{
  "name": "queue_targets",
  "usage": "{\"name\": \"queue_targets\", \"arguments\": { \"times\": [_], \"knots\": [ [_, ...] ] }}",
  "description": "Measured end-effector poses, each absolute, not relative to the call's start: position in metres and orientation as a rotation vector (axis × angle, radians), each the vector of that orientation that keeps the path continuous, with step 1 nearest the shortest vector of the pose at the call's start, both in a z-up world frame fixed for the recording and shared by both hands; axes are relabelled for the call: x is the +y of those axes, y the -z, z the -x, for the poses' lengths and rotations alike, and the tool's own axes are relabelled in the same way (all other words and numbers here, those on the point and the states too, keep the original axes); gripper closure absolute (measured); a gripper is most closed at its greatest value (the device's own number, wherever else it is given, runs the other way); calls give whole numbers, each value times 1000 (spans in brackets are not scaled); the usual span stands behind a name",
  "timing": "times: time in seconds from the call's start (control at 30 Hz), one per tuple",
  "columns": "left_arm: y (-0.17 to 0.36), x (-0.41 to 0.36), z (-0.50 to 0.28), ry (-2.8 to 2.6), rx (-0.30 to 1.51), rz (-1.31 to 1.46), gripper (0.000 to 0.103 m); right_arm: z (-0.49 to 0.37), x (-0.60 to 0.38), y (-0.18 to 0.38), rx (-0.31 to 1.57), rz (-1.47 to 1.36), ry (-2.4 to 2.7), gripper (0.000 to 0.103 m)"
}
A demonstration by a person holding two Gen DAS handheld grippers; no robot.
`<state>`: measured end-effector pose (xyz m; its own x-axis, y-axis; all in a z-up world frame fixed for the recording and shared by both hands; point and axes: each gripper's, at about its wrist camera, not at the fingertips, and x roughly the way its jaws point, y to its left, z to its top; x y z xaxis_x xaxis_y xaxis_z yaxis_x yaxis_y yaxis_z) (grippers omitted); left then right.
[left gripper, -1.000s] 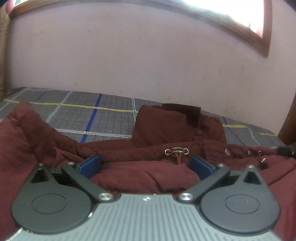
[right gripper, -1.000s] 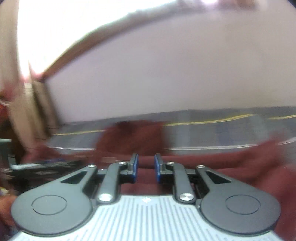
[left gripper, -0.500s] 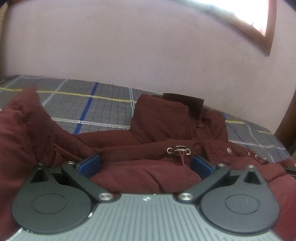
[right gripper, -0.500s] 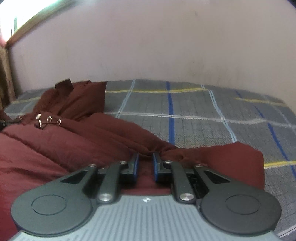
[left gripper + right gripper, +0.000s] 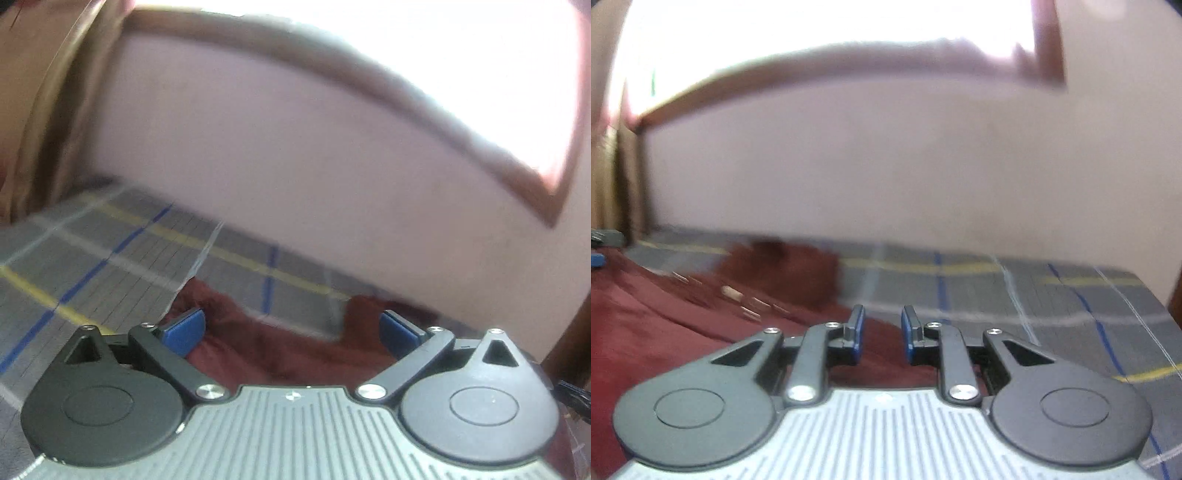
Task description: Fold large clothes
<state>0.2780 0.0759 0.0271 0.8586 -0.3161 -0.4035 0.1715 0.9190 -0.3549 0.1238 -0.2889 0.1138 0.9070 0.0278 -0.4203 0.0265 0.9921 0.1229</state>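
Wall (image 5: 332,177), pale pink and blurred, fills the upper half of both views, with a wood-framed window (image 5: 517,74) blown out to white along the top. Below it the bed (image 5: 1052,295) runs across the middle of each frame, under a grey plaid cover with yellow, blue and white lines; its near edge is cut off by the tools.

On the bed lies the jacket (image 5: 665,332), maroon: in the right view it takes the lower left, its raised part at centre left smeared by motion, and small pale fittings on it cannot be made out. In the left view only a strip of it (image 5: 277,350) shows at lower centre, the rest hidden behind the tool body. No writing can be read anywhere.

The left gripper (image 5: 291,328) tilts down toward the bed and rolls so the bed slopes across the frame; its jaws stand wide, closing slightly, with jacket cloth seen between but not pressed. The right gripper (image 5: 882,328) also points slightly down; its jaws are narrow and opening, a clear gap between the blue pads (image 5: 858,328), nothing gripped, jacket below.
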Motion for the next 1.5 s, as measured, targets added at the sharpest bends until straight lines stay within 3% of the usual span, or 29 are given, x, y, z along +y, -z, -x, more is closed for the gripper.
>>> {"name": "queue_targets", "arguments": {
  "times": [0.3,0.5,0.6,0.67,0.8,1.0,1.17,1.3,1.33,1.5],
  "knots": [
    [3,60,-287,244,552,214,5,-183,-175,-87,539,124,-277,84],
    [6,66,-290,265,563,243,6,-203,-191,-58,606,-11,-309,86],
    [-15,92,-284,307,559,337,12,-199,-195,-61,621,-37,-313,86],
    [-29,121,-282,343,575,448,0,-196,-192,-64,621,-27,-310,86],
    [-42,176,-287,371,663,449,0,-195,-196,-60,600,-51,-319,85],
    [3,196,-289,525,841,345,0,-192,-195,-57,570,-47,-313,85],
    [42,195,-299,834,901,496,1,-188,-192,-56,555,-42,-302,85],
    [47,185,-310,945,915,505,8,-184,-189,-56,537,-31,-288,85],
    [50,184,-315,956,933,559,15,-183,-188,-56,532,-26,-283,85],
    [70,198,-294,875,846,886,28,-177,-185,-56,515,-30,-266,84]
  ]
}}
